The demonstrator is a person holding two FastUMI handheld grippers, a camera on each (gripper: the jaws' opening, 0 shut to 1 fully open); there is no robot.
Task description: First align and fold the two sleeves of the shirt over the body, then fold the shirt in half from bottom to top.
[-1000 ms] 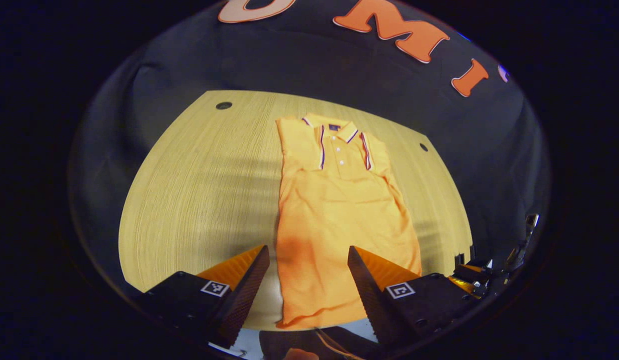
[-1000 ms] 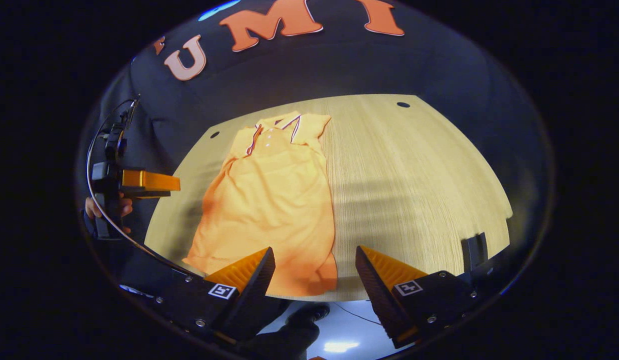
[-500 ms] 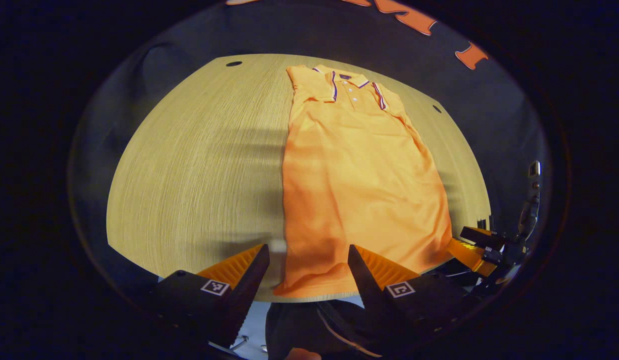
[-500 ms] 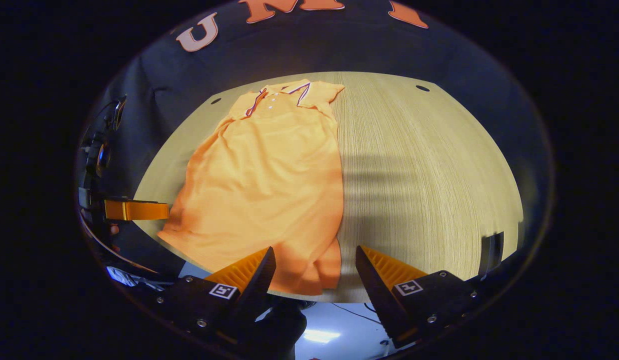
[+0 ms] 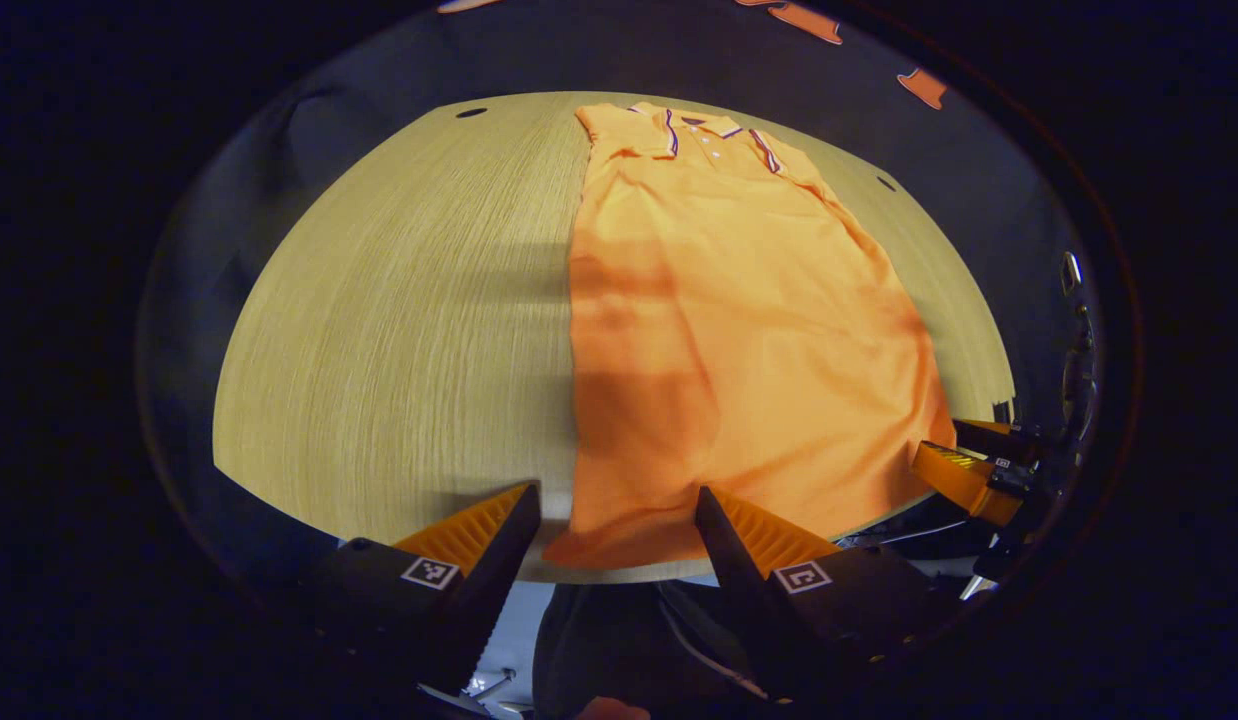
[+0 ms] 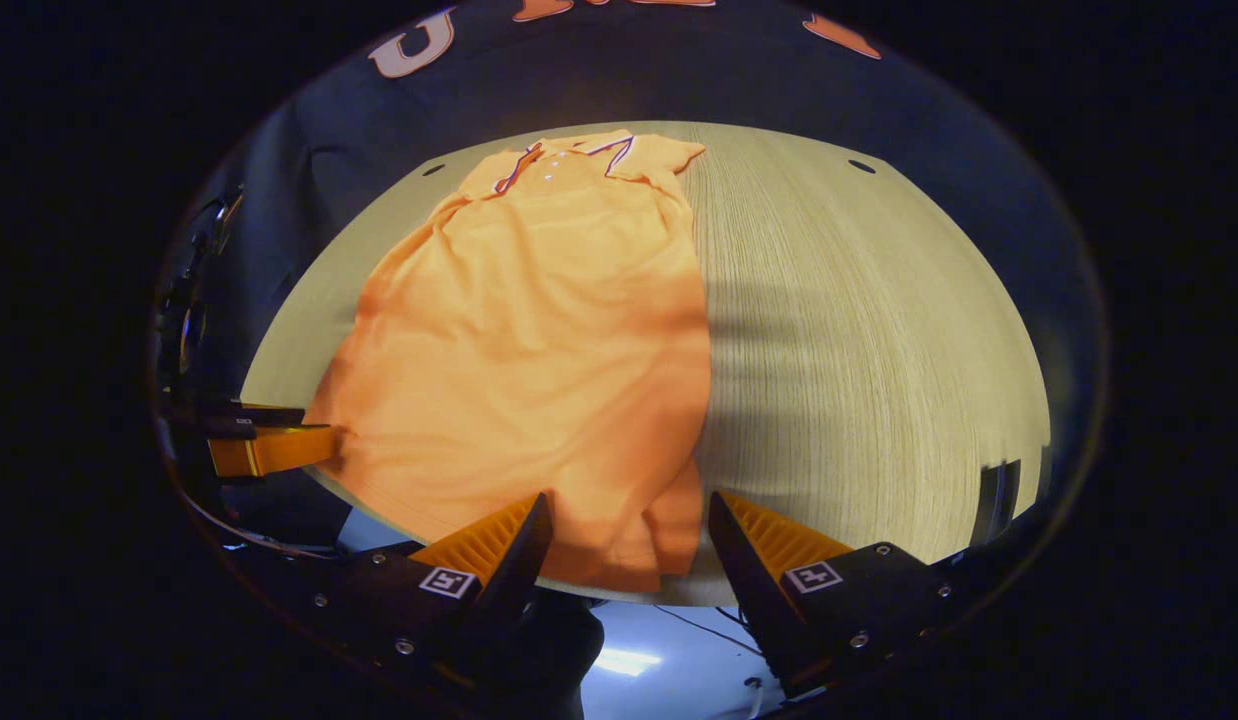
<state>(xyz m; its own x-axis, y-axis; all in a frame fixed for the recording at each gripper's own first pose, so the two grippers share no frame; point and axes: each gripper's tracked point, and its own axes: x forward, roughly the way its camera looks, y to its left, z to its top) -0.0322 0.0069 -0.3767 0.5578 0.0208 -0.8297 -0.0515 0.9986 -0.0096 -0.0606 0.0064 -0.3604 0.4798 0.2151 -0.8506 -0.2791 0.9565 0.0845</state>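
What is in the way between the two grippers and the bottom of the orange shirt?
Nothing visible. The orange polo shirt lies flat on the pale wooden table, and its bottom hem sits right ahead of the open left gripper and the open right gripper, with only bare tabletop around it.

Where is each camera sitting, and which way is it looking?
Left gripper view: rides on the left gripper, at the table's near edge, facing along the shirt toward its collar; its own two open fingers show below.
Right gripper view: rides on the right gripper, at the hem's other corner, facing the same way; its own open fingers show below.
Shared: shirt, table, and each sees the other gripper at its side.
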